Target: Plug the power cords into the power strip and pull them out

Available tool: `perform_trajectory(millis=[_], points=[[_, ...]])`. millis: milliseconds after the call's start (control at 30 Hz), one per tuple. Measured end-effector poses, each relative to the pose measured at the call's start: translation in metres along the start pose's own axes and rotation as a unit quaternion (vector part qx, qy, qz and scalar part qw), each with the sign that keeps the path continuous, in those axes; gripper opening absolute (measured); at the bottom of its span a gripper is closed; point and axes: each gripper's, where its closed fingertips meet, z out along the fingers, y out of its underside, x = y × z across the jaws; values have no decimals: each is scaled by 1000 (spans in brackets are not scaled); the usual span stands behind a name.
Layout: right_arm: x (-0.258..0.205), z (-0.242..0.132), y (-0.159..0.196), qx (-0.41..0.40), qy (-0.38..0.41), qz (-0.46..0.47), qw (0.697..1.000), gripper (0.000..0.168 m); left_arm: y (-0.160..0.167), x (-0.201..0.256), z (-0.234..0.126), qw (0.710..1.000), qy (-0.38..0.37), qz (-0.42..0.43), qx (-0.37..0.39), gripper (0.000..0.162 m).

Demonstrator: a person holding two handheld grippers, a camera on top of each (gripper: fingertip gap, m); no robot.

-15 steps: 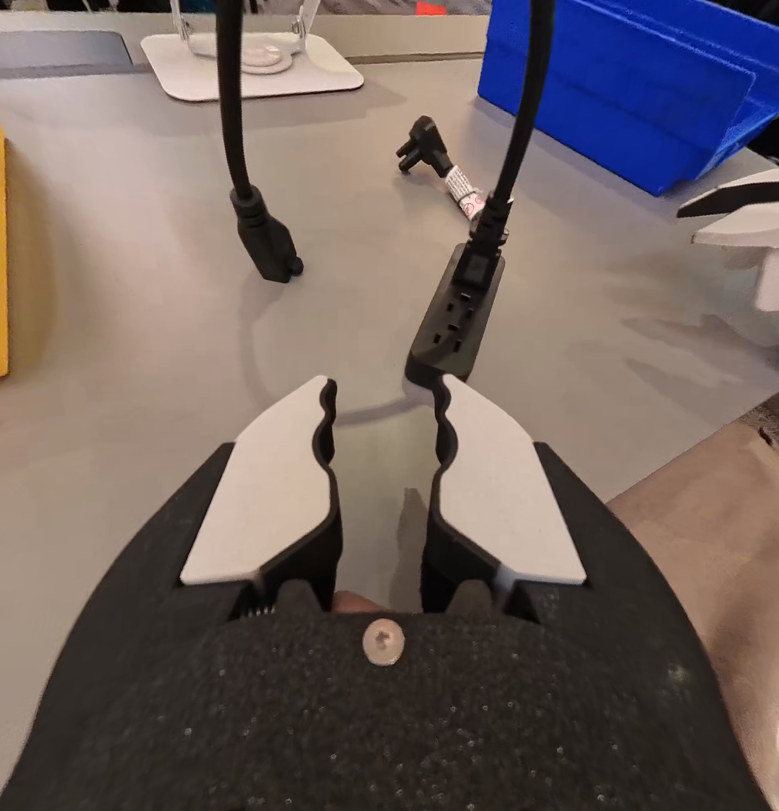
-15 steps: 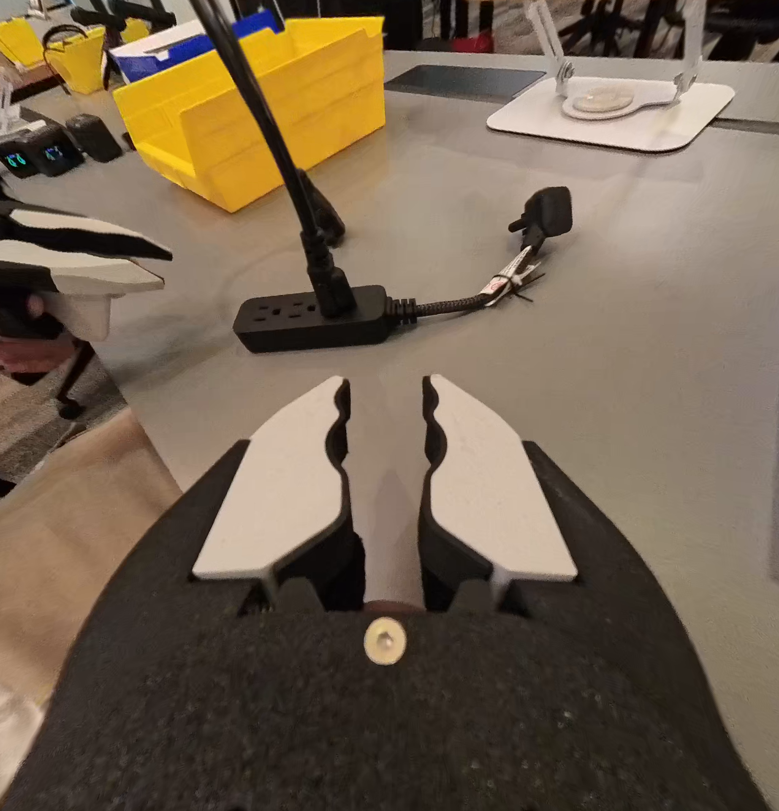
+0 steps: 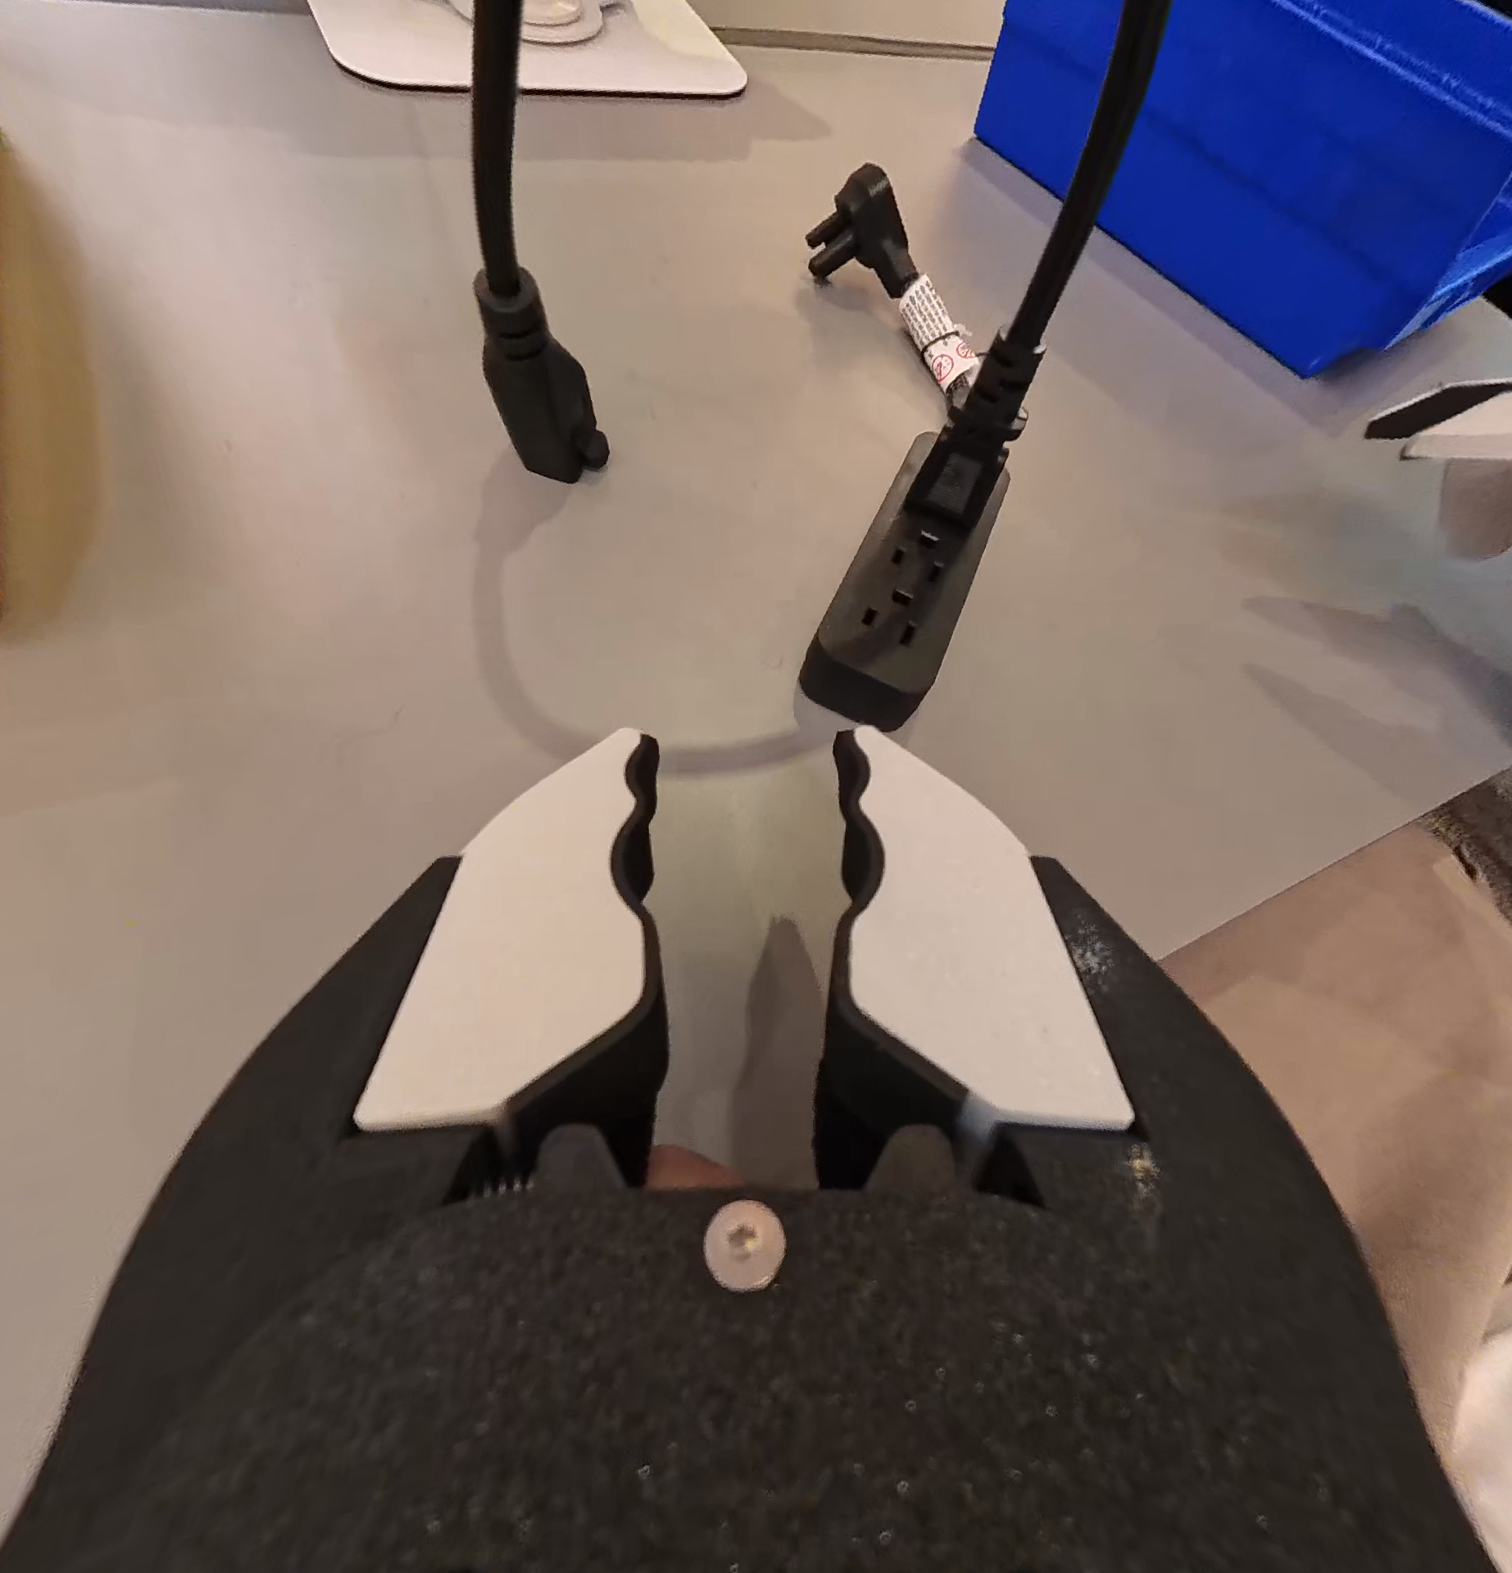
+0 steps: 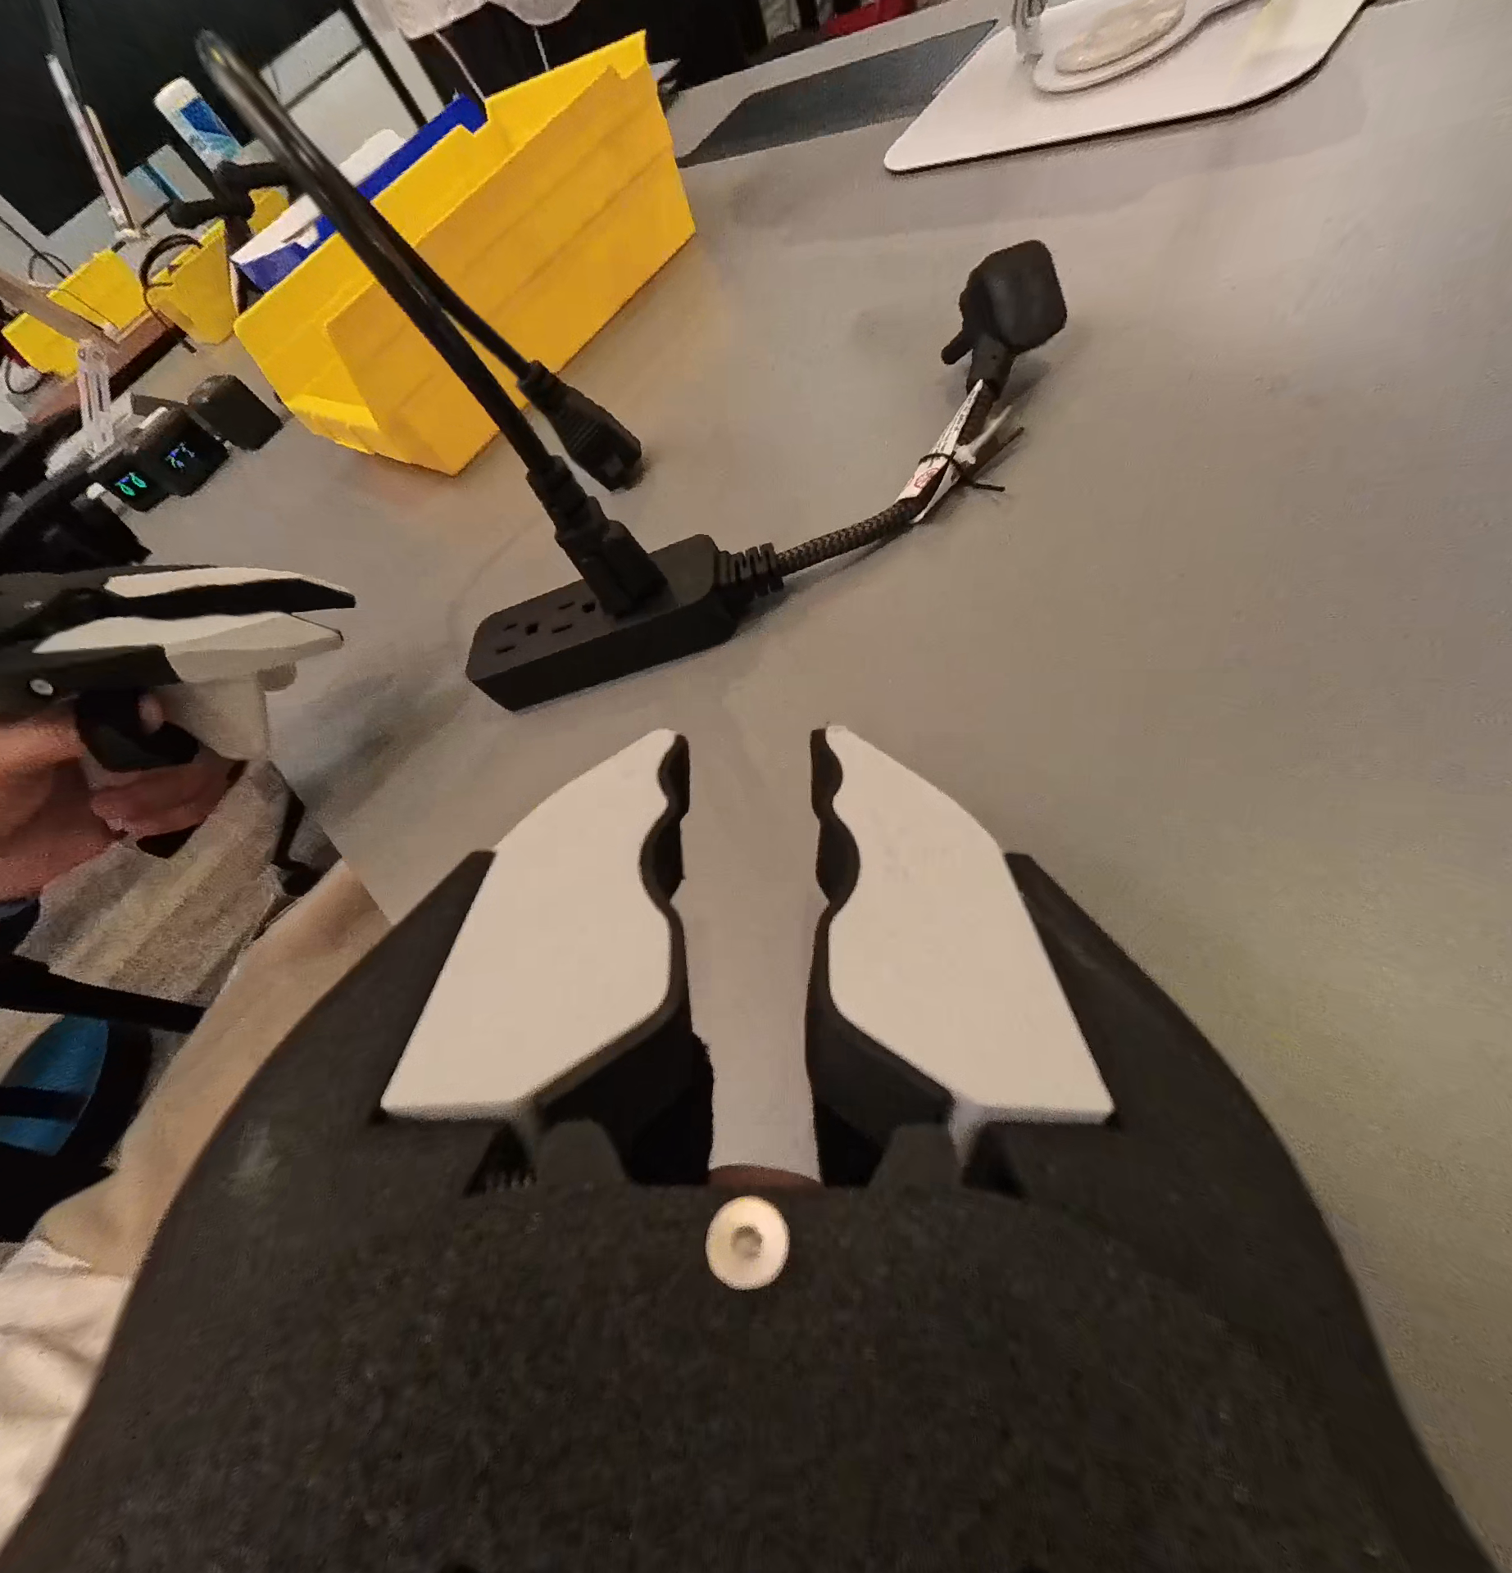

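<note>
Both grippers have advanced toward the strip (image 4: 603, 626). Left gripper (image 3: 739, 749) and right gripper (image 4: 748, 745): fingers apart, empty. One plug (image 4: 607, 562) sits in the strip's far socket; removal pending.

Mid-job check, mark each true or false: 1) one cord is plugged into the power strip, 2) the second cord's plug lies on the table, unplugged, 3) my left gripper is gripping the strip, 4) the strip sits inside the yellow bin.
1) One cord is plugged into the power strip: true.
2) The second cord's plug lies on the table, unplugged: true.
3) False: the left gripper is open and empty, short of the strip's near end.
4) False: the strip lies on the table, apart from the yellow bin.
</note>
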Motion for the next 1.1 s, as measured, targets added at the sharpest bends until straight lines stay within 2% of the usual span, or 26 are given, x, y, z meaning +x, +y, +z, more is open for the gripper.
perform_trajectory(millis=[200, 333, 433, 533, 600, 667, 700, 800, 900, 1000, 1100], points=[[1, -13, -12, 45, -41, 71, 996, 26, 1, -3, -1, 1000, 3, -18, -3, 40], [4, -17, -17, 60, -45, 76, 994, 26, 3, -1, 1, 1000, 6, -11, -8, 40], [11, -20, -24, 75, 26, -16, 997, 28, 6, 1, 4, 1000, 3, 3, -16, 40], [9, -28, -41, 107, 127, -185, 969, 32, 6, 4, 4, 1000, 7, 10, -17, 40], [0, -23, -42, 105, 145, -239, 954, 33, 3, 6, 2, 1000, 10, 17, -7, 42], [-4, -14, -36, 93, 143, -243, 955, 51, -4, 6, 0, 999, 4, 32, 17, 43], [-4, -9, -34, 88, 139, -239, 957, 54, -8, 6, -2, 999, 1, 43, 32, 42], [-4, -3, -27, 73, 122, -241, 960, 51, -20, 13, -7, 995, 20, 66, 73, 42], [-2, -11, -35, 104, 112, -231, 961, 42, -25, 19, -7, 993, 39, 69, 86, 40], [2, -19, -43, 142, 101, -228, 958, 41, -20, 22, 0, 995, 58, 56, 62, 32], [9, -11, -36, 109, 92, -205, 968, 41, -13, 26, 8, 996, 76, 33, 28, 37]])
